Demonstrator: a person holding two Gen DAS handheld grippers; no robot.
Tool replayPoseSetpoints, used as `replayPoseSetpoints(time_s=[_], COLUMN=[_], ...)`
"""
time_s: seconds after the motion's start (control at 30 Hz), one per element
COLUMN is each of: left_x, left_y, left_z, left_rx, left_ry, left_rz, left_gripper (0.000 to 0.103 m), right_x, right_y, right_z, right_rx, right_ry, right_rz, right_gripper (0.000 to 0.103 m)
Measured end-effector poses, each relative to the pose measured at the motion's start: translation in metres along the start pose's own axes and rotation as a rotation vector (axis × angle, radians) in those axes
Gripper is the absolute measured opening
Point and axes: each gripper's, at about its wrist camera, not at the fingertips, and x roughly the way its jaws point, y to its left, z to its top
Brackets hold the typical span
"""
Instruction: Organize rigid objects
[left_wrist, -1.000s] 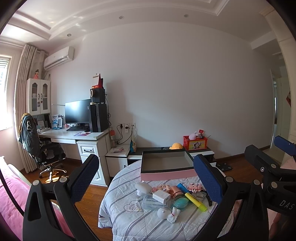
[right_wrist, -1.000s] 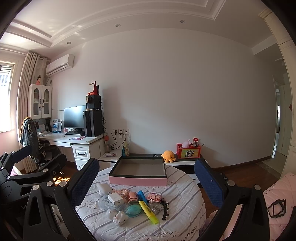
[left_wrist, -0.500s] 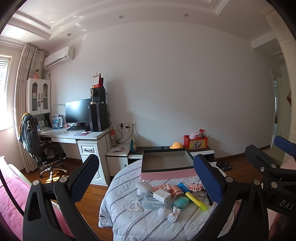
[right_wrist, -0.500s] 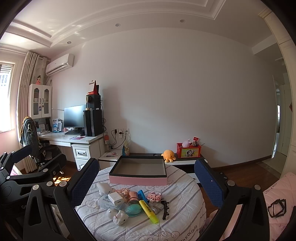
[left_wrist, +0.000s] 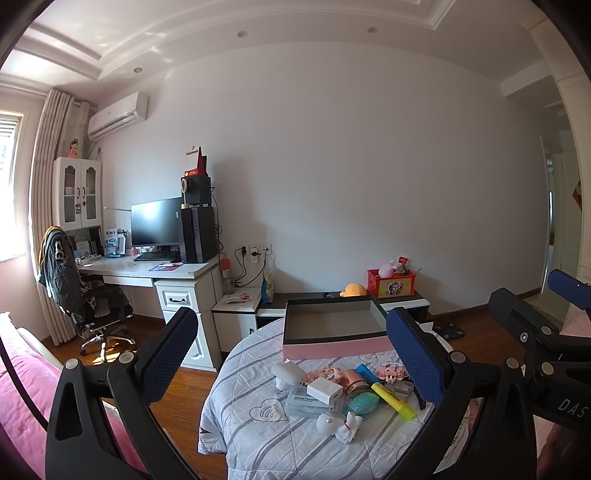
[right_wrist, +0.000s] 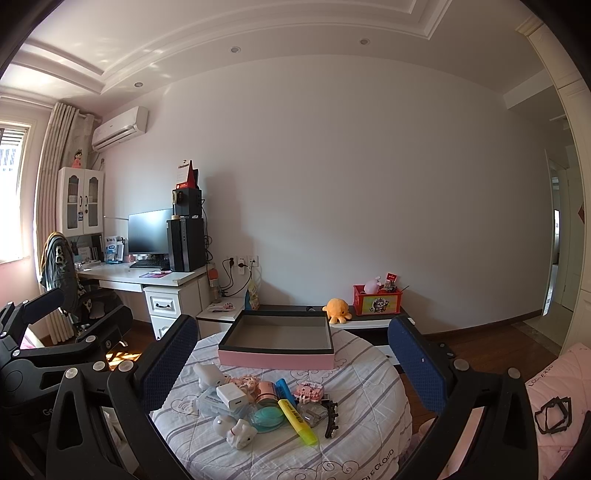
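A round table with a striped cloth (right_wrist: 354, 435) holds a pile of small objects: a white charger cube (right_wrist: 231, 395), a yellow highlighter (right_wrist: 297, 421), a teal round case (right_wrist: 266, 417), a white figurine (right_wrist: 240, 432), a black hair clip (right_wrist: 331, 419). An empty pink box (right_wrist: 277, 360) with a grey inside stands behind them. My right gripper (right_wrist: 291, 356) is open and empty, held back from the pile. My left gripper (left_wrist: 291, 354) is open and empty too, the same pile (left_wrist: 343, 391) and pink box (left_wrist: 334, 349) ahead of it.
A white desk (right_wrist: 147, 278) with a monitor and PC tower stands at the left, an office chair (left_wrist: 74, 291) beside it. A low cabinet (right_wrist: 365, 321) with an orange plush and a red box stands behind the table. Pink bedding (left_wrist: 22, 387) lies at the left.
Both views shift only slightly; the grippers stay open and nothing on the table has moved.
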Motion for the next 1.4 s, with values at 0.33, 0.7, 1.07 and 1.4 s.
replayPoseSetpoints(time_s=[0.33,0.7,1.07,1.4], left_x=[0.0,0.0,0.0,0.008], left_y=[0.0,0.0,0.0,0.007], left_z=[0.001,0.0,-0.001,-0.017], left_rx=[0.001,0.0,0.001,0.006], left_ry=[0.002,0.002,0.004,0.033], left_rz=[-0.001,-0.001,-0.001,-0.012], left_gripper=[0.103,0.103,0.103,0.103], right_x=[0.0,0.001,0.002,0.014], right_y=[0.0,0.001,0.002,-0.001], right_z=[0.0,0.0,0.0,-0.012], right_rx=[-0.001,-0.002,-0.004,-0.003], right_ry=[0.0,0.002,0.006,0.038], right_rz=[-0.001,0.002,0.002,0.013], right_gripper=[0.103,0.103,0.103,0.103])
